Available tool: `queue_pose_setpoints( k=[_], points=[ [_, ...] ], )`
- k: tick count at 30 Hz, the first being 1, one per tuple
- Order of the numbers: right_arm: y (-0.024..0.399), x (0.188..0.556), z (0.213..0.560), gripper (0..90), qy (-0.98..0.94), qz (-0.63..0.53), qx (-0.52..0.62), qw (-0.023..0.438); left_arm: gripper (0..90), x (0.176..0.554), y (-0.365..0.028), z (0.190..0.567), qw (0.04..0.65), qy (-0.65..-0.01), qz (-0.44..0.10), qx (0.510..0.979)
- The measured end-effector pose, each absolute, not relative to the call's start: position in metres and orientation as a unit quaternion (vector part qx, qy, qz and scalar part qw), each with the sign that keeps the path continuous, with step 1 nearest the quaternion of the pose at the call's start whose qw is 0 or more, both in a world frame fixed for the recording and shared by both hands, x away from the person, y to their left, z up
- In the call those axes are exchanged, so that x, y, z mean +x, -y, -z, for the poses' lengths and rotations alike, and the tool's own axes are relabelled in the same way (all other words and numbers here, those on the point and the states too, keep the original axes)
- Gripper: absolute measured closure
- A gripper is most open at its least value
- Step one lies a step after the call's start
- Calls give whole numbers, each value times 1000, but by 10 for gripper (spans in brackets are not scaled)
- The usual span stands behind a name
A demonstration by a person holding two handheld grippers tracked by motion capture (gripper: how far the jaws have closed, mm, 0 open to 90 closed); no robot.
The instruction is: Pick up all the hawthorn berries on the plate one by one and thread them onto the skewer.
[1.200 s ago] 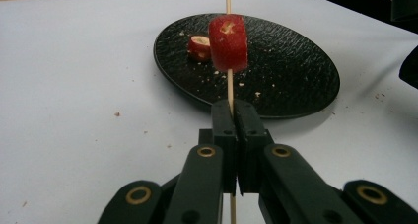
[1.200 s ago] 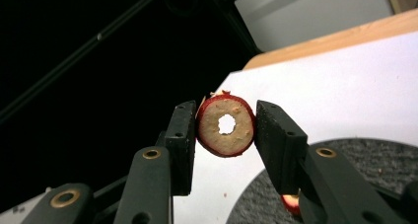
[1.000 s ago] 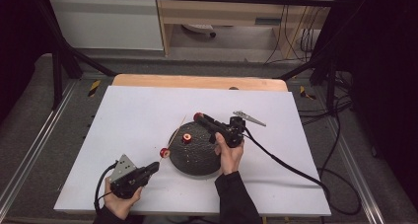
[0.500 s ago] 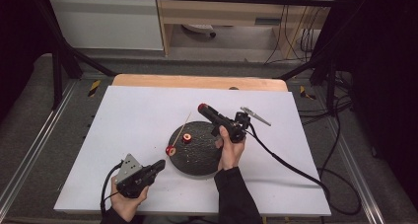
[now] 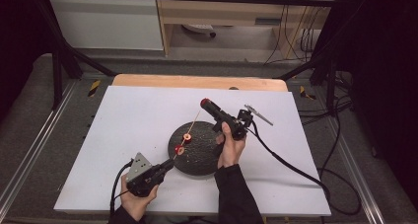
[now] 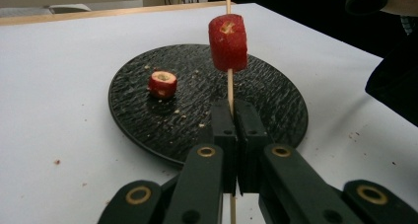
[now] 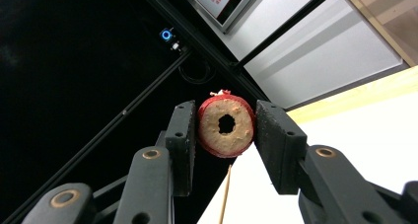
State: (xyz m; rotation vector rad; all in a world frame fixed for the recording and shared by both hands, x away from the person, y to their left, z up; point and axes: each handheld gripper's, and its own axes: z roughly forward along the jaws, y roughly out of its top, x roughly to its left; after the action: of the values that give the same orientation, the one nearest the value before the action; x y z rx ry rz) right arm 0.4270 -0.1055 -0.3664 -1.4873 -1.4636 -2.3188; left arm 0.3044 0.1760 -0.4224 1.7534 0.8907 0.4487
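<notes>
White tabletop [image 5: 123, 135] carried the work, with a wooden strip along its far edge and dark framing beyond. On it, near the middle, lay the round black plate [image 5: 197, 160], scattered with crumbs. Both my forearms entered from the near side; my left gripper [image 5: 165, 167] sat low at the plate's near-left rim, and my right gripper [image 5: 206, 103] was raised over the plate's far side. The wooden skewer [image 5: 193, 128] ran as one long diagonal from my left gripper up and away toward my right gripper, so its free tip pointed at the right one. The right hand was therefore the nearer to that tip, and I judged the next move to depend on lining up the hole with the skewer's axis. My left jaws were pressed together on the skewer's lower end [image 6: 229, 93], with one red slice [image 6: 227, 41] already threaded above them. A second red slice [image 6: 162, 83] lay loose on the plate, left of the skewer in the left gripper view. My right jaws were clamped on a third red ring [image 7: 226, 126], its central hole facing the camera, with the skewer tip just below it.
</notes>
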Motion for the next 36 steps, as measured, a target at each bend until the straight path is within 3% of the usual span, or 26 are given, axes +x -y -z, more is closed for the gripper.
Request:
queue_pose_setpoints(
  k=[36],
  points=[
    [106,425,364,613,445,758,-476,31,882,302,-162,418,551,-375,-192,720]
  ],
)
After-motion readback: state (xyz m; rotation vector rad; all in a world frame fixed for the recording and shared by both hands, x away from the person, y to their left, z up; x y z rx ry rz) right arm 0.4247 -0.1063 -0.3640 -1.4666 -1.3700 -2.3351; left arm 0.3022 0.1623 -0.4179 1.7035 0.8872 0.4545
